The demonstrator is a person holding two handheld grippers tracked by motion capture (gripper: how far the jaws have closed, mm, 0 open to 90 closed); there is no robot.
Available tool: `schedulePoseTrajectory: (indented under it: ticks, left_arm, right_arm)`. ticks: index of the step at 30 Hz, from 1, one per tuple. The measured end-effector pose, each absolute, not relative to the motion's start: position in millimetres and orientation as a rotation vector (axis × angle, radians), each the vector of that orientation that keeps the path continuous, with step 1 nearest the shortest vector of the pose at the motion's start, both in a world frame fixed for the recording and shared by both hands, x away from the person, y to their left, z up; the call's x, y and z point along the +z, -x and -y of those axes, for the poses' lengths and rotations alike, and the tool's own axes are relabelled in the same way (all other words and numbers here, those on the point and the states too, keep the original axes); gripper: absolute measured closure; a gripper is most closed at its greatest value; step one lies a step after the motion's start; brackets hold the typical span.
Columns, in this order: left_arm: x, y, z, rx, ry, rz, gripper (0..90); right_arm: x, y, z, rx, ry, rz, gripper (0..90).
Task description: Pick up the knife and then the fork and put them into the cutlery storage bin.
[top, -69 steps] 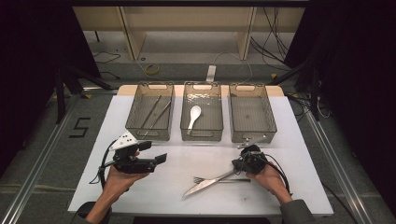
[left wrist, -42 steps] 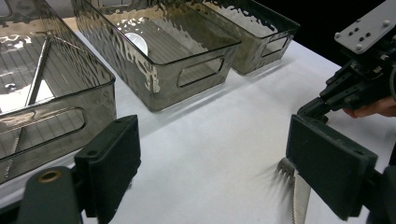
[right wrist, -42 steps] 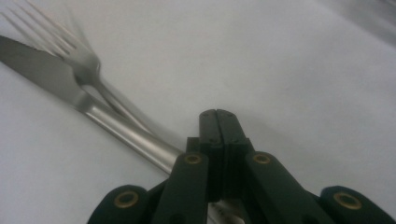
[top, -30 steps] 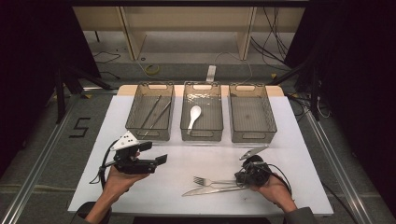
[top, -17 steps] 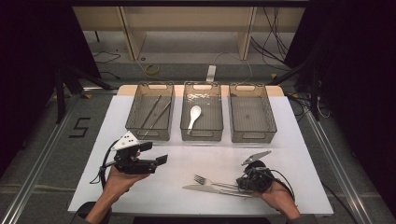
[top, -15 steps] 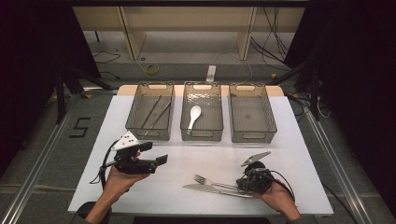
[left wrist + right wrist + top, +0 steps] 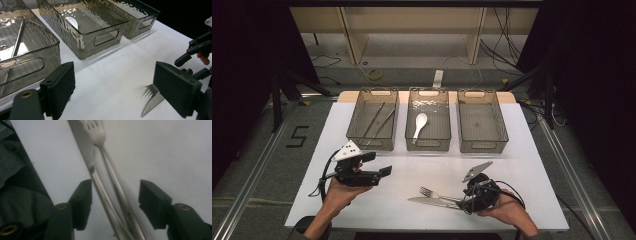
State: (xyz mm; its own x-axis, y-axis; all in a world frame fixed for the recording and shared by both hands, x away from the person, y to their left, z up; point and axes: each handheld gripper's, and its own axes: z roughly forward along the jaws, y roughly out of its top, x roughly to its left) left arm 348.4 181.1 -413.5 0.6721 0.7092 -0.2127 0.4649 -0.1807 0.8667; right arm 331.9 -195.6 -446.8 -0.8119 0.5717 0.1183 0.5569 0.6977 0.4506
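My right gripper (image 7: 464, 201) is sitting at the near right of the table (image 7: 532, 165), jaws standing well apart after just opening, gripping nothing. The fork (image 7: 110, 170) and knife (image 7: 86, 147) are lying on the bare tabletop between the open pads, handles crossing near the jaws, neither pressed. In the right gripper view both are running from my jaws up toward 11–12 o'clock, so their long axes are lying along my reach, not across it. In the high view the fork (image 7: 432, 193) and knife (image 7: 427, 201) are pointing from my right gripper toward 9 o'clock, tips leftward. My right hand is far nearer; the left gripper (image 7: 382, 172) is hovering well apart at the near left, jaws wide, empty.

Both pieces are thin, flat, shiny metal, slippery and low on the smooth white surface; knife edge serrated. Three smoky clear plastic bins (image 7: 482, 120) are standing at 12 o'clock; the middle one is holding a white spoon (image 7: 419, 123), the left one thin metal sticks (image 7: 377, 120).
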Motion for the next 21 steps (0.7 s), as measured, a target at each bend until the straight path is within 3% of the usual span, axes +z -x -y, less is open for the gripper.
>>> schedulePoseTrajectory:
  ticks: [3, 8, 13, 21]
  left_arm:
    - [-413.2, -348.2, -181.2, 0.29, -1.827, -0.929, 17.2]
    - [-413.1, -348.4, -181.9, 0.289, -1.827, -0.929, 17.2]
    - [-413.0, -348.3, -181.6, 0.292, -1.826, -0.928, 17.2]
    - [-412.8, -348.0, -181.7, 0.295, -1.824, -0.924, 17.2]
  right_arm:
    - [-446.4, -329.8, 186.5, 0.704, -0.894, -2.895, 35.4]
    - [-443.7, -329.6, 177.4, 0.684, -0.849, -2.908, 32.4]
    - [-445.3, -330.1, 171.3, 0.661, -0.83, -2.917, 33.5]
    - [-448.3, -329.2, 166.9, 0.659, -0.814, -2.932, 43.6]
